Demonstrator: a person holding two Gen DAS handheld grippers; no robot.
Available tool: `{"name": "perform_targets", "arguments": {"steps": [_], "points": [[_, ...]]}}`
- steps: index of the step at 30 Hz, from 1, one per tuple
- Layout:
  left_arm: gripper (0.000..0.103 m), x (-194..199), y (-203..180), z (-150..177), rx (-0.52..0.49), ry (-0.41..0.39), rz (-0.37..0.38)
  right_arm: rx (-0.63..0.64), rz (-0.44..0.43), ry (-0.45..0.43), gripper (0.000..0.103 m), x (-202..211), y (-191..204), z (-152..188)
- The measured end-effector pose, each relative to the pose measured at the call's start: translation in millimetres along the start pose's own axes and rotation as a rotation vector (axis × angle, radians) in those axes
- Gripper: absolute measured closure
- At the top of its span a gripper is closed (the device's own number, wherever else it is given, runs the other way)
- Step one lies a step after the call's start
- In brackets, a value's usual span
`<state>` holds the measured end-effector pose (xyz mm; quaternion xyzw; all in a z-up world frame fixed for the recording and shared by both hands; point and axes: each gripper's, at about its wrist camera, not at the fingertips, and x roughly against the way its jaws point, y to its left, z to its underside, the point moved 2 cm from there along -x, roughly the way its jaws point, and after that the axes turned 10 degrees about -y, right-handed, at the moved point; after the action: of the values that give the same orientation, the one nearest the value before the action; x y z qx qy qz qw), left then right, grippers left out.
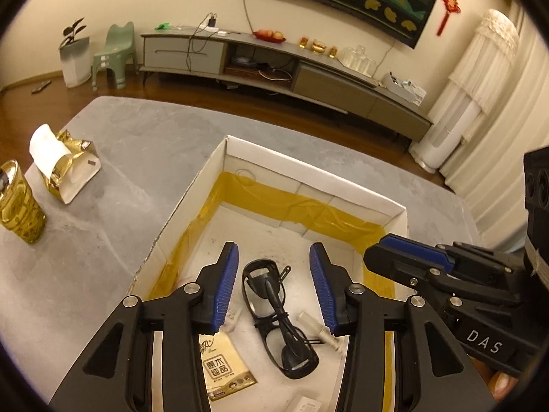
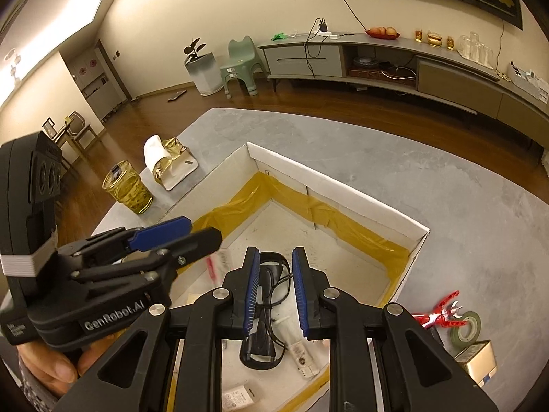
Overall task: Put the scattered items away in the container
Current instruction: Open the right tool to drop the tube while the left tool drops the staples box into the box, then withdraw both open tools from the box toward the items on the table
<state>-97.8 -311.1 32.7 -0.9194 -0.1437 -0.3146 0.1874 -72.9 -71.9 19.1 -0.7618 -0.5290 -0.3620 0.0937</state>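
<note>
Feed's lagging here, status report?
Both grippers, left and right, open above box. Glasses lying inside. Red toy, tape roll outside on table.

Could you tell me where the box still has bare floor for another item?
The box is bare along its far taped walls, beyond the glasses. Its near end is crowded: glasses, tube and yellow packet.

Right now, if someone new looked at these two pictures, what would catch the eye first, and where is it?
First, the black glasses lying on the floor of the white box, whose lower inner walls are lined with yellow tape. Both grippers hang over the box with nothing between their blue pads: the left gripper wide open, the right gripper open more narrowly. Outside on the grey table, a red toy figure and a gold cup wait.
</note>
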Motion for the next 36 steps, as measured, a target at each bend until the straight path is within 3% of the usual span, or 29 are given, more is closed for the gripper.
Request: {"name": "perform_targets", "arguments": {"steps": [12, 15, 22, 29, 36], "points": [[0.057, 12.7, -13.7, 13.9, -0.090, -0.035, -0.038, -0.120, -0.072, -0.019, 0.076, 34.3, -6.1, 21.4], [0.057, 22.9, -16.7, 16.4, -0.110, -0.065, -0.053, -0.168, -0.078, -0.022, 0.069, 44.9, -14.8, 34.8], [0.057, 54.6, -30.7, 24.8, -0.129, -0.105, -0.007, -0.185, -0.066, 0.008, 0.068, 69.1, -29.8, 75.2], [0.057, 84.8, -56.8, 35.1, -0.179, -0.137, 0.024, -0.170, -0.111, -0.029, 0.068, 93.2, -25.4, 76.5], [0.057, 105.4, -99.6, 59.9, -0.214, -0.149, 0.123, -0.158, -0.102, -0.051, 0.067, 119.5, -41.5, 85.3]]}}
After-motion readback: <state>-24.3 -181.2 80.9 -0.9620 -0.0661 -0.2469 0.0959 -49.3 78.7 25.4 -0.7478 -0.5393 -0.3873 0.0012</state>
